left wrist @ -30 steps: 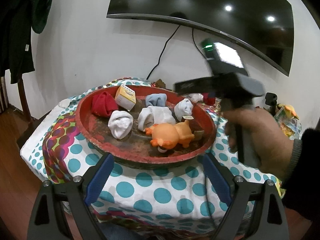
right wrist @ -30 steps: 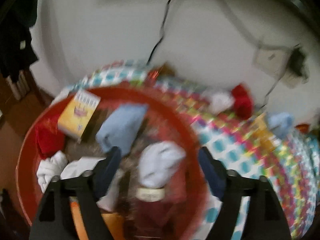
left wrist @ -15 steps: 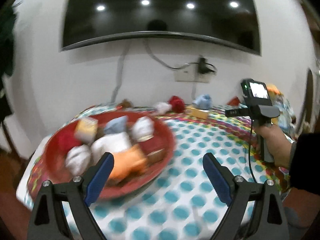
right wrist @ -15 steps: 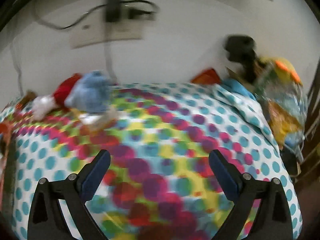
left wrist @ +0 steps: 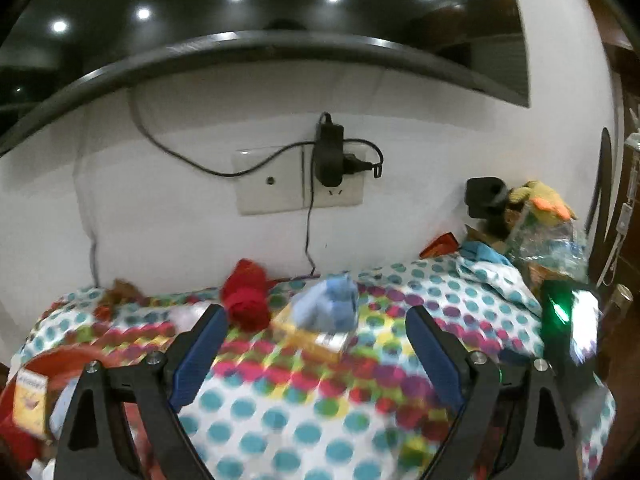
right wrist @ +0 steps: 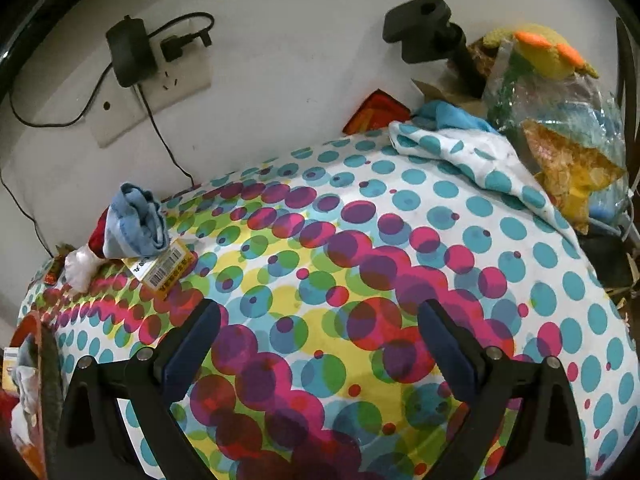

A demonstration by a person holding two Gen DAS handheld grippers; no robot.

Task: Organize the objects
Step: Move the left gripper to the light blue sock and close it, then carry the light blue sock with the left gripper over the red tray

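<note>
A rolled blue sock [left wrist: 328,306] [right wrist: 134,224] lies on a yellow box [left wrist: 310,338] [right wrist: 162,268] on the dotted tablecloth near the wall. A rolled red sock [left wrist: 246,300] [right wrist: 96,236] and a white sock [right wrist: 80,266] lie just left of it. My left gripper [left wrist: 316,356] is open and empty, a short way in front of the box. My right gripper [right wrist: 320,344] is open and empty over the bare cloth, right of the socks. The red tray [left wrist: 56,360] [right wrist: 28,328] with socks and a yellow box [left wrist: 28,400] shows at the lower left edge.
A wall socket with a black charger [left wrist: 328,156] [right wrist: 128,54] and cables is behind the table. A pile with a plush toy [right wrist: 540,52], plastic bags [right wrist: 568,128] and a black mount [right wrist: 424,32] crowds the right rear corner. The right gripper's lit screen [left wrist: 580,328] shows in the left wrist view.
Both grippers have swung right, away from the red tray and toward the socks and box by the wall. The tray has slid to the left edge of both views.
</note>
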